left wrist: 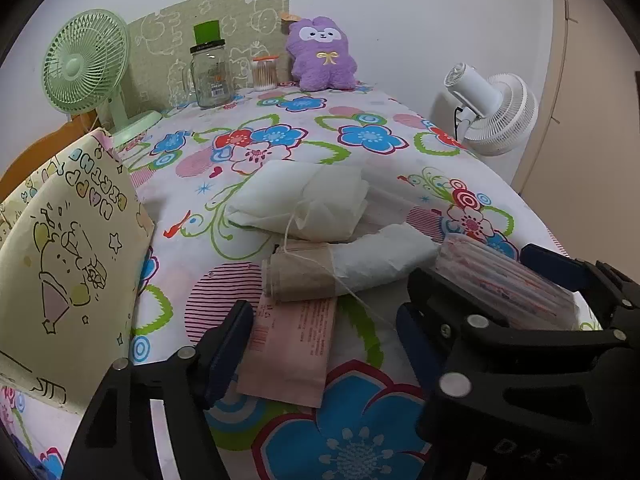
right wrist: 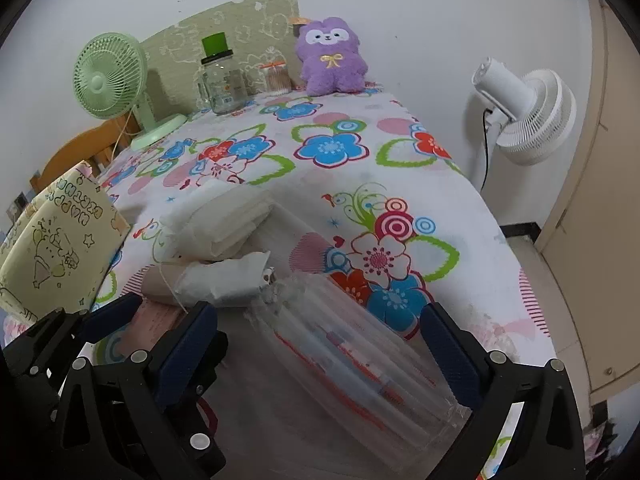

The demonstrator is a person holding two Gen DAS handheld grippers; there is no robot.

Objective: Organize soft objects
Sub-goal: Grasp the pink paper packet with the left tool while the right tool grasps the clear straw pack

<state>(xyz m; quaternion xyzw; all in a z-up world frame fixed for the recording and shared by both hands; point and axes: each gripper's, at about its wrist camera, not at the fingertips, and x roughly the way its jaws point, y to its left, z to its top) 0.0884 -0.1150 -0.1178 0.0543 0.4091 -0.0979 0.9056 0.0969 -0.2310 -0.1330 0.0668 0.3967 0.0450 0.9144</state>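
The floral cloth (left wrist: 360, 136) is covering the whole surface, and the white drawstring bag (left wrist: 304, 200) is lying on it near the middle. Left of that bag, the cream gift bag (left wrist: 68, 240) is standing upright at the cloth's edge. Far behind the drawstring bag, the green fan (left wrist: 86, 62) is standing to the left and the white fan (left wrist: 496, 116) is standing off the cloth to the right. Between them, the purple plush (left wrist: 322, 56) is sitting against the wall with a glass jar (left wrist: 212, 76) to its left.

Just in front of the drawstring bag, a brown-and-white roll (left wrist: 340, 268) is lying on its side, touching it. Nearer to you, to the right of the drawstring bag, a clear pack (right wrist: 360, 360) is resting on the cloth. You are holding the right gripper (right wrist: 320, 344) with its jaws apart, straddling that pack without clearly pinching it. In front of the roll, a pink packet (left wrist: 292, 348) is lying flat, its top edge tucked under the roll. You are holding the left gripper (left wrist: 324, 344) with its jaws apart on either side of the packet, not pressing on it.
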